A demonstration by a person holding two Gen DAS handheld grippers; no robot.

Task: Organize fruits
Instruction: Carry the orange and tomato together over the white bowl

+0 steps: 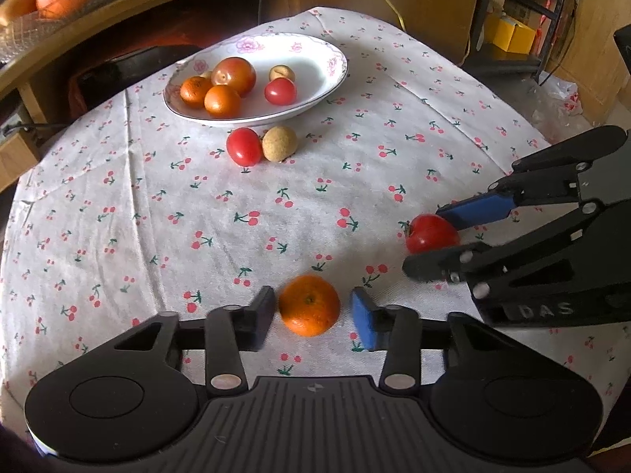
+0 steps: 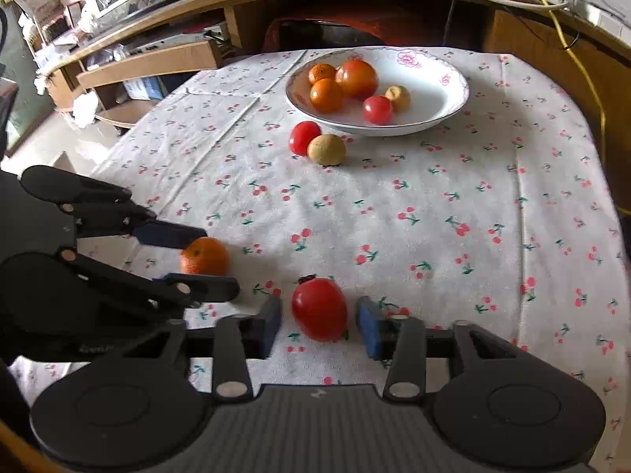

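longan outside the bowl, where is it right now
The longan lies on the tablecloth just in front of the bowl, touching a small tomato on its left, far from both grippers.

"DAS" on right gripper (image 1: 432, 244)

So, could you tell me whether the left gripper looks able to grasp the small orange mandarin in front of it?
Probably yes: the left gripper stands open with the small orange mandarin between its fingers, nothing in between.
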